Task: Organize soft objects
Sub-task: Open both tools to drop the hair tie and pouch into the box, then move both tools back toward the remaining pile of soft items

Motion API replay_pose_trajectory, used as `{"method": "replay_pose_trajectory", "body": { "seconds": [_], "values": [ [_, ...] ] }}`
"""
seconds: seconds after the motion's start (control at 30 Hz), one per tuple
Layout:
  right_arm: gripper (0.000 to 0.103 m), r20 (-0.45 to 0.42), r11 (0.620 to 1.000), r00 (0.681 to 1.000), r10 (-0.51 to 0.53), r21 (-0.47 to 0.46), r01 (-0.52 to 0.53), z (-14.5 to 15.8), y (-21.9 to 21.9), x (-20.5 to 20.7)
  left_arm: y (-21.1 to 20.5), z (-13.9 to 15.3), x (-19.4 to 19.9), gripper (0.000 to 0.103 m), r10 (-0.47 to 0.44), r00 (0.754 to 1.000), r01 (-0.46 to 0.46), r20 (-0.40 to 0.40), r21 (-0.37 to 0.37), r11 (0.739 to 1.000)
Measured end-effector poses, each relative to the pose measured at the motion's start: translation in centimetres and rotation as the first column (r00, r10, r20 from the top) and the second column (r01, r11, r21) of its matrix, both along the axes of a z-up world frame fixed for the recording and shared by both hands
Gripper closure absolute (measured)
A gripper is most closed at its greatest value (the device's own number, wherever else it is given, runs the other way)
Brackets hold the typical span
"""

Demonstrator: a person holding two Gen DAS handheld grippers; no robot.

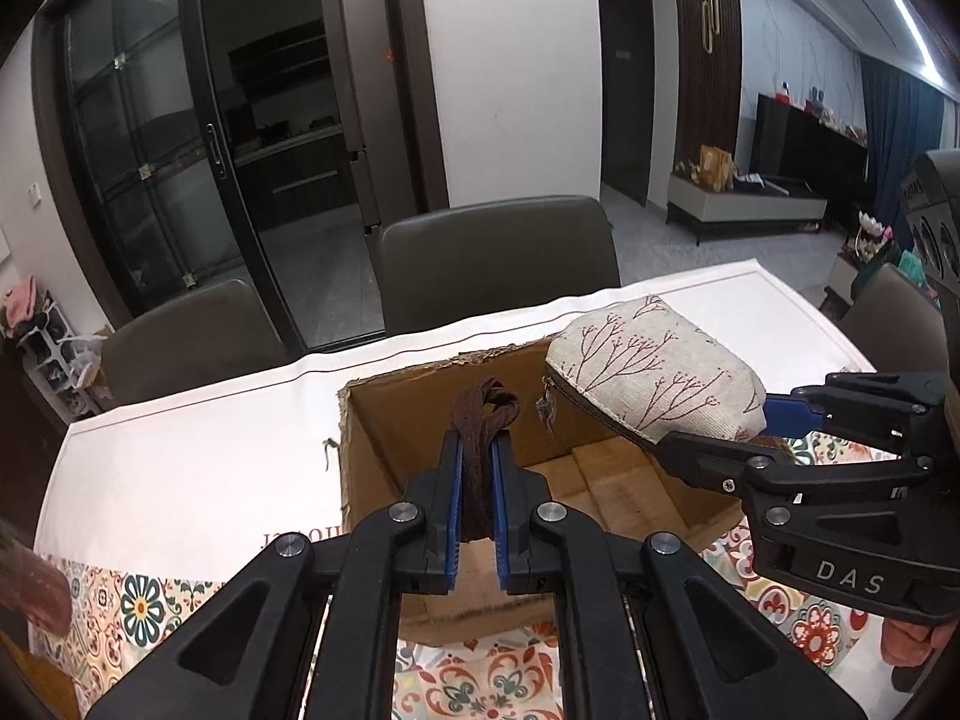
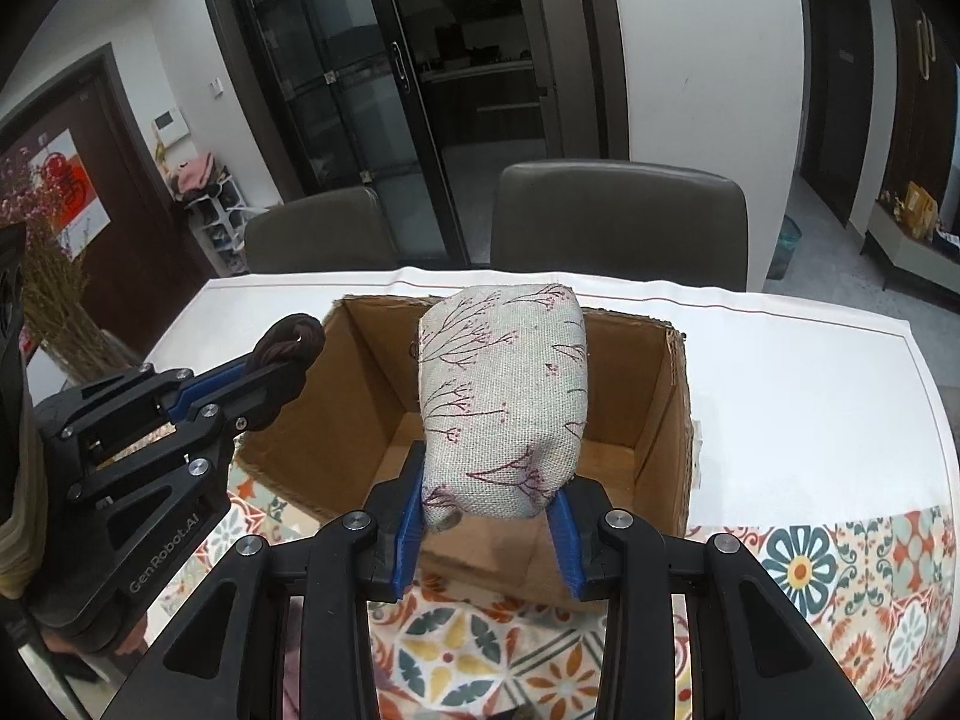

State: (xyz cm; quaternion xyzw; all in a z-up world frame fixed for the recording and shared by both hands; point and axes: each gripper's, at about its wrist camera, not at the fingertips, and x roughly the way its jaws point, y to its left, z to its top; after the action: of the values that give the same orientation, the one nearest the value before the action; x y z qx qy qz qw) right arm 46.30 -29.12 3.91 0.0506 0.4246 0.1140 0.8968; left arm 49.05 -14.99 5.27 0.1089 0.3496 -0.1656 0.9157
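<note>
Here, my left gripper (image 1: 477,468) has its blue-padded fingers (image 1: 456,480) pressed tight on a dark brown fabric band (image 1: 483,420), whose folded loop sticks out past the tips and hangs above the near-left part of the open cardboard box (image 1: 372,450). From the right wrist view I see that same band (image 2: 288,348) bunched at the end of the left gripper (image 2: 264,372), held over the box's left wall.

My right gripper (image 2: 492,498) clamps a stuffed linen pouch (image 2: 504,396) printed with thin branch patterns; the fingers (image 2: 411,516) squeeze its lower end, and the pouch stands up ahead of them above the box interior. In the left wrist view the pouch (image 1: 654,378) lies tilted over the box's right side, its zipper edge facing down and left, with the right gripper (image 1: 714,438) coming in from the right.

The cardboard box (image 2: 660,420) is open at the top with ragged edges, and what I can see of its floor is bare cardboard. It sits on the bench (image 2: 810,372), partly on a white cloth and partly on a colourful tile-patterned covering (image 2: 840,570) nearer me. Two dark padded chairs (image 2: 624,216) stand just beyond the far edge of the bench, and behind them is a dark-framed glass sliding door (image 2: 360,90).
</note>
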Motion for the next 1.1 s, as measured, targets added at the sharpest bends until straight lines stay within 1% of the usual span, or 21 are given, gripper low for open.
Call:
{"method": "replay_pose_trajectory", "body": {
  "seconds": [0.13,0.2,0.23,0.37,0.4,0.43,0.5,0.57,0.7,0.8,0.93,1.1],
  "values": [
    [0.065,-0.031,1.000,0.999,0.013,0.015,-0.013,-0.8,-0.2,1.1,-0.6,-0.5,0.5,0.091,-0.014,1.000,0.014,-0.012,0.019,1.000],
    [0.065,-0.039,1.000,0.999,0.018,0.008,-0.017,-1.2,-0.3,1.5,-0.6,-0.7,0.8,0.081,-0.015,1.000,0.015,-0.014,0.027,1.000],
    [0.062,-0.040,1.000,0.999,0.019,0.008,-0.019,-1.3,-0.3,1.7,-0.7,-0.8,0.9,0.078,-0.014,1.000,0.015,-0.015,0.027,1.000],
    [0.060,-0.054,1.000,0.998,0.019,0.018,-0.018,-1.9,-0.7,2.2,-0.7,-0.8,0.9,0.062,-0.015,1.000,0.015,-0.008,0.032,0.999],
    [0.055,-0.055,1.000,0.998,0.015,0.015,-0.014,-2.0,-0.8,2.3,-0.8,-0.7,0.9,0.058,-0.014,1.000,0.014,-0.006,0.033,0.999],
    [0.050,-0.060,1.000,0.998,0.009,0.011,-0.008,-2.1,-0.9,2.4,-0.7,-0.7,0.9,0.056,-0.011,1.000,0.011,-0.005,0.035,0.999],
    [0.046,-0.069,1.000,0.998,0.002,0.011,-0.001,-2.0,-0.8,2.4,-0.5,-0.6,0.9,0.044,0.004,1.000,-0.004,0.001,0.039,0.999],
    [0.045,-0.078,1.000,0.997,-0.002,0.000,0.002,-2.0,-0.8,2.4,-0.3,-0.4,0.8,0.038,0.013,1.000,-0.013,0.004,0.038,0.999],
    [0.044,-0.082,1.000,0.997,-0.012,-0.023,0.011,-1.7,-0.8,2.3,0.0,0.0,0.5,0.035,0.027,1.000,-0.028,0.011,0.039,0.999],
    [0.043,-0.071,0.998,0.996,-0.045,-0.053,0.041,-1.2,-1.0,2.0,0.5,0.5,0.2,0.035,0.061,0.998,-0.061,0.004,0.033,0.998],
    [0.043,-0.028,0.992,0.994,-0.103,-0.077,0.101,0.3,-0.9,0.0,1.6,1.3,-1.6,0.035,0.089,0.996,-0.089,0.007,0.020,0.996],
    [0.043,0.027,0.991,0.993,-0.118,-0.068,0.119,2.1,-0.2,-3.4,2.8,2.4,-5.0,0.035,0.113,0.993,-0.113,0.026,0.016,0.993]
  ]
}}
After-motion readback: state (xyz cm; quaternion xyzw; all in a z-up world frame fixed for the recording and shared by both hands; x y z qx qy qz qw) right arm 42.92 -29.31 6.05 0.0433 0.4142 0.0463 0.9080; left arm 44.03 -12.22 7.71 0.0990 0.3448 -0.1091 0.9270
